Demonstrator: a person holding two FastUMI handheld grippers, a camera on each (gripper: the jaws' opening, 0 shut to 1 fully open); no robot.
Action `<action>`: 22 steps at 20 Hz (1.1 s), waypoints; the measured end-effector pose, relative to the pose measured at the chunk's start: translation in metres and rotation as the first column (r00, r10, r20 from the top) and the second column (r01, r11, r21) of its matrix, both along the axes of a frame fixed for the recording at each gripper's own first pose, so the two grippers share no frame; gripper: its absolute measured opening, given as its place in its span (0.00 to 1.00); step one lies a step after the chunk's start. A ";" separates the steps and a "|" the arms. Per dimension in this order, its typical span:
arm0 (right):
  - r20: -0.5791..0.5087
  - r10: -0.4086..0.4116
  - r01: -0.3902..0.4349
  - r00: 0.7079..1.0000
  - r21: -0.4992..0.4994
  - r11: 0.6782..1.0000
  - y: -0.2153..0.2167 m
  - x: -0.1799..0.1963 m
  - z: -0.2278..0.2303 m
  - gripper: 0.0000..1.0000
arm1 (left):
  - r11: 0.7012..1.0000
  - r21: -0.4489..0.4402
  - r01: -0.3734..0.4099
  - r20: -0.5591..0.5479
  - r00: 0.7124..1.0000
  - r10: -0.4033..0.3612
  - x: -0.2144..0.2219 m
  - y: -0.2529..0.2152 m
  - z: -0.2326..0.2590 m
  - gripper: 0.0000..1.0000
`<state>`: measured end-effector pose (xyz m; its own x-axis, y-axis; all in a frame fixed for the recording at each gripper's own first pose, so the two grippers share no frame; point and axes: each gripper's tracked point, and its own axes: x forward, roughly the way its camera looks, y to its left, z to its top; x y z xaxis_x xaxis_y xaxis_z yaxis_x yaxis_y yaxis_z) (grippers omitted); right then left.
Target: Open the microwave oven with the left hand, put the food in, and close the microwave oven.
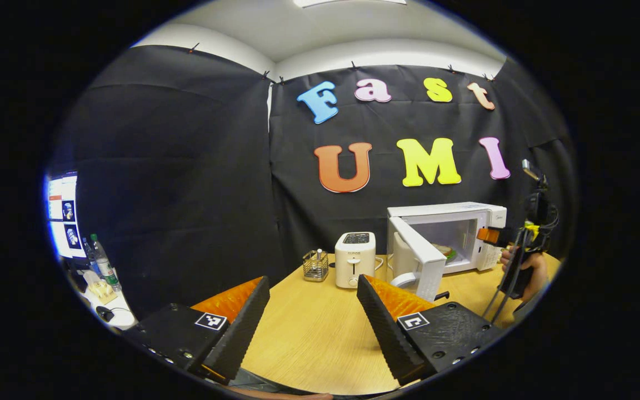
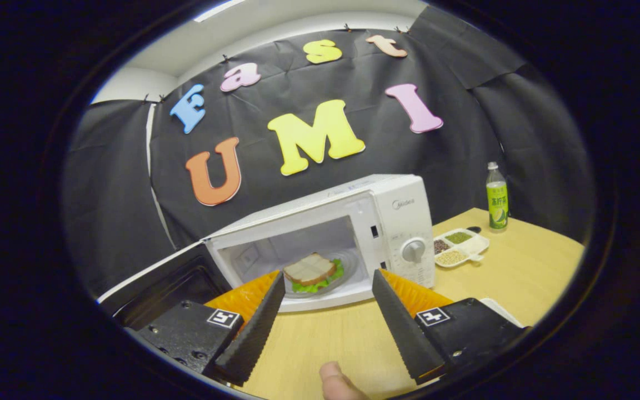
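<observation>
- The microwave oven (image 2: 392, 222) stands on the worktop (image 2: 520, 272) with its door (image 1: 417, 258) swung wide to its left. It looks like a heavy, rigid box that should stay put when the door is pushed.
- The door is stiff and hinged and probably swings lightly. For closing, the best contact is likely its free outer edge or the handle (image 1: 403, 278) on its face.
- The sandwich (image 2: 311, 271) lies on the glass plate (image 2: 348, 266) inside the cavity. It looks soft and light, easily crushed, and needs no further grip.
- The right tongs (image 2: 325, 328) are spread wide and empty, just before the oven mouth, with the sandwich between and beyond the tips.
- The left tongs (image 1: 311, 322) are also wide open and empty, low over the worktop. The door stands ahead, to their right.
</observation>
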<state>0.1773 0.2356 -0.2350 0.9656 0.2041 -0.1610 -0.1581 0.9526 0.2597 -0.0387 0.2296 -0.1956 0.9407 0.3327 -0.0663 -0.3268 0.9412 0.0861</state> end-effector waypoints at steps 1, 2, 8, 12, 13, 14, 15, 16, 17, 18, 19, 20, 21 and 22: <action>0.021 0.007 -0.007 1.000 -0.014 1.000 -0.014 -0.014 0.013 1.00 | 1.000 0.002 0.009 0.004 1.000 -0.009 0.005 0.001 -0.002 0.84; 0.046 0.014 -0.013 0.999 -0.027 1.000 -0.027 -0.028 0.027 0.90 | 1.000 -0.009 0.021 0.009 1.000 -0.021 0.011 0.002 -0.006 0.82; 0.215 -0.021 0.052 0.976 -0.141 0.989 -0.131 -0.091 0.095 1.00 | 0.988 -0.114 0.099 0.019 0.995 -0.098 0.043 -0.007 -0.031 0.32; 0.211 -0.042 0.072 0.977 -0.137 0.988 -0.183 -0.126 0.119 0.90 | 0.974 -0.104 0.200 0.003 0.980 -0.201 0.051 -0.030 -0.041 0.00; 0.213 -0.043 0.072 0.976 -0.129 0.989 -0.194 -0.137 0.126 0.91 | 0.972 -0.092 0.216 -0.002 0.976 -0.217 0.052 -0.032 -0.043 0.00; 0.221 -0.048 0.073 0.974 -0.107 0.992 -0.204 -0.147 0.135 1.00 | 0.968 -0.080 0.237 -0.001 0.971 -0.237 0.058 -0.036 -0.044 0.00; 0.232 -0.047 0.069 0.972 -0.085 0.994 -0.213 -0.158 0.143 1.00 | 0.963 -0.081 0.255 -0.001 0.967 -0.256 0.061 -0.041 -0.045 0.00; 0.243 -0.043 0.062 0.969 -0.072 0.995 -0.220 -0.166 0.147 0.91 | 0.960 -0.094 0.264 -0.004 0.964 -0.266 0.062 -0.045 -0.049 0.00; 0.256 -0.043 0.062 0.966 -0.067 0.996 -0.227 -0.174 0.152 1.00 | 0.956 -0.116 0.270 -0.006 0.962 -0.273 0.064 -0.049 -0.051 0.00; 0.277 -0.032 0.052 0.960 -0.066 0.996 -0.232 -0.182 0.157 1.00 | 0.950 -0.146 0.278 -0.010 0.959 -0.282 0.065 -0.056 -0.053 0.00; 0.304 0.006 0.020 0.953 -0.082 0.996 -0.230 -0.191 0.162 1.00 | 0.953 -0.144 0.266 -0.014 0.963 -0.270 0.070 -0.057 -0.054 0.00; 0.317 0.046 -0.015 0.947 -0.099 0.995 -0.227 -0.196 0.164 1.00 | 0.952 -0.141 0.273 -0.020 0.960 -0.278 0.067 -0.060 -0.056 0.00; 0.307 0.077 -0.041 0.949 -0.121 0.992 -0.225 -0.200 0.159 1.00 | 0.949 -0.136 0.284 -0.015 0.957 -0.289 0.068 -0.066 -0.054 0.00; 0.293 0.099 -0.060 0.951 -0.141 0.988 -0.227 -0.204 0.152 1.00 | 0.944 -0.136 0.299 -0.011 0.953 -0.303 0.069 -0.075 -0.052 0.00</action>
<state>-0.0270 0.0090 -0.0829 0.9550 0.2788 0.1016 -0.2860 0.9560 0.0653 0.0299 0.1545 -0.2472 0.9924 0.0205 -0.1212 -0.0254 0.9989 -0.0394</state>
